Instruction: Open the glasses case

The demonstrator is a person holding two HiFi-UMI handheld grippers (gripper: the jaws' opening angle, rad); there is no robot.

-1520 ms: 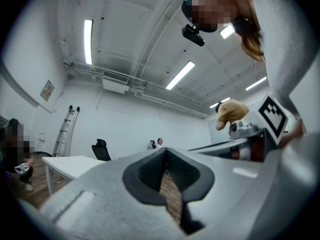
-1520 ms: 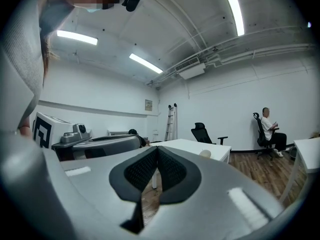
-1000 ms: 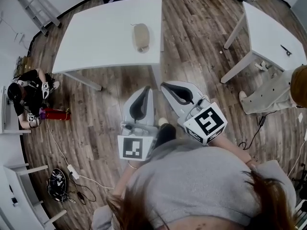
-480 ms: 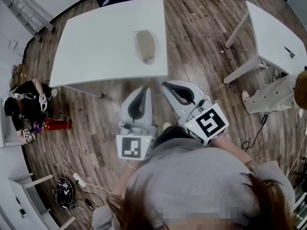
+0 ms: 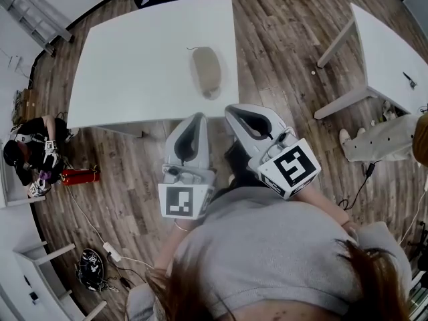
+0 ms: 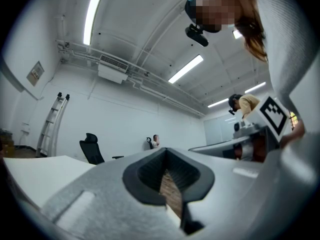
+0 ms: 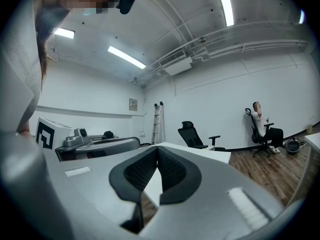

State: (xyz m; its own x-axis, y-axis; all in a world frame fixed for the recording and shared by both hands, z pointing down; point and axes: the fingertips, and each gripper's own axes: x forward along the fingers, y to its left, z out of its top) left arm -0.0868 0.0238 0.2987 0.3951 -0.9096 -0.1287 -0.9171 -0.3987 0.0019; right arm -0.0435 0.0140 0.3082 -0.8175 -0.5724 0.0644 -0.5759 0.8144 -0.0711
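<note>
- Still at the approach step: nothing has touched the glasses case (image 5: pixel 206 71) yet.
- The case lies flat on the white table (image 5: pixel 134 65), near its front right corner, long side running away from the person. It looks closed; the seam or hinge side is too small to tell from the head view.
- Left gripper (image 5: pixel 197 119) is clenched, pads together with nothing between them, and only floor shows through the gap in its own view.
- Right gripper (image 5: pixel 231 111) is also clenched and empty. Its view looks across the table top, and the case isn't visible there.
- Both grippers hang side by side over the wood floor, with their tips just short of the table's front edge and the case ahead of them, slightly right of the left tip.
- My read of the next move:
  - Bring both grippers forward over the table edge and spread the jaws.
  - Pin the lower shell with one gripper and catch the lid lip with the other.
- Risk: the case is smooth and rounded, so it may slide on the bare table if it is pushed before it is pinned.
</note>
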